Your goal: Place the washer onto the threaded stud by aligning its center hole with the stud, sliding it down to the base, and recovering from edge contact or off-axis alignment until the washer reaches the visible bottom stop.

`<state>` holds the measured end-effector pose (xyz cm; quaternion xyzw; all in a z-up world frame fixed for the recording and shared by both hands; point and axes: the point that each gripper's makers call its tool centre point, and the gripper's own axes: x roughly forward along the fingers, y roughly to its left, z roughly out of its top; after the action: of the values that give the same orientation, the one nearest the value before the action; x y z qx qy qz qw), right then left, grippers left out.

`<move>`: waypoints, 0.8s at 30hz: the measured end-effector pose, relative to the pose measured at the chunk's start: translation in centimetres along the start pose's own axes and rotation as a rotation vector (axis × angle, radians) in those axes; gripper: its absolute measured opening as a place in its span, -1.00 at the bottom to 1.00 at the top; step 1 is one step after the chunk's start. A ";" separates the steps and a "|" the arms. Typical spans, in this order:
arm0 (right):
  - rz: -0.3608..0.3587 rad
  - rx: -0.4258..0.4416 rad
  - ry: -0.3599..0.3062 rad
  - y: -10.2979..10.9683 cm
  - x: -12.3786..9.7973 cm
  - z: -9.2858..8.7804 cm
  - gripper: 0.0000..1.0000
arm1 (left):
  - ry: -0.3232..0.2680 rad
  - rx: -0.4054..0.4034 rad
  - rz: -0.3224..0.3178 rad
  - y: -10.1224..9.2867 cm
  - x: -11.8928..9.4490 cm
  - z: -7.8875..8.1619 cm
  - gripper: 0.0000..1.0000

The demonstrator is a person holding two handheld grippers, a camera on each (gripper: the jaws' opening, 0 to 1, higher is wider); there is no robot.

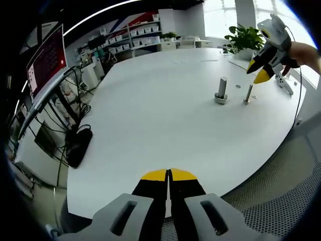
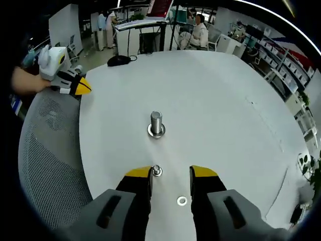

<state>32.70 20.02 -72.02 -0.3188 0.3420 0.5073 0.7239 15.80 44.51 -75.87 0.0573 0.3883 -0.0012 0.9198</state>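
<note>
In the right gripper view a thin threaded stud [image 2: 157, 170] stands upright on the white table [image 2: 225, 110], between my right gripper's [image 2: 170, 173] open jaws and close to the left one. A small silver washer [image 2: 181, 201] lies flat on the table lower down between the jaws, untouched. In the left gripper view the stud [image 1: 248, 94] is far off at the right, with the washer [image 1: 254, 96] beside it and the right gripper [image 1: 261, 70] hovering just above. My left gripper [image 1: 169, 173] is shut and holds nothing, over the table's near edge.
A thick metal cylinder on a ring base [image 2: 156, 123] stands just beyond the stud, also seen as the cylinder [image 1: 221, 90]. A grey mesh chair [image 2: 47, 150] borders the table edge. The left gripper [image 2: 75, 84] shows at the table's far left. Desks, shelves and people fill the background.
</note>
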 end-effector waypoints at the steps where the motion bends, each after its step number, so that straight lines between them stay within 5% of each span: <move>1: -0.001 0.009 -0.006 -0.1 -0.2 -0.2 -0.38 | -0.001 0.000 0.000 0.0 0.0 0.0 -1.00; 13: -0.026 0.138 -0.065 -1.0 -2.0 -2.6 -0.38 | -0.028 -0.005 -0.026 -0.6 -0.1 0.6 -0.99; 17: -0.036 0.160 -0.030 -1.7 -2.0 -4.7 -0.40 | -0.006 -0.007 -0.042 -1.3 -0.1 0.7 -0.92; 22: -0.026 0.154 0.028 -1.9 -1.3 -6.7 -0.42 | -0.028 -0.071 -0.167 -4.0 -0.9 1.9 -0.93; 24: -0.015 0.156 0.051 -1.9 -0.8 -7.4 -0.42 | -0.072 -0.116 -0.160 -3.7 -1.4 2.8 -0.95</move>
<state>33.02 13.12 -75.30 -0.2769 0.3966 0.4655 0.7412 16.70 40.45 -73.34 -0.0273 0.3577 -0.0541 0.9319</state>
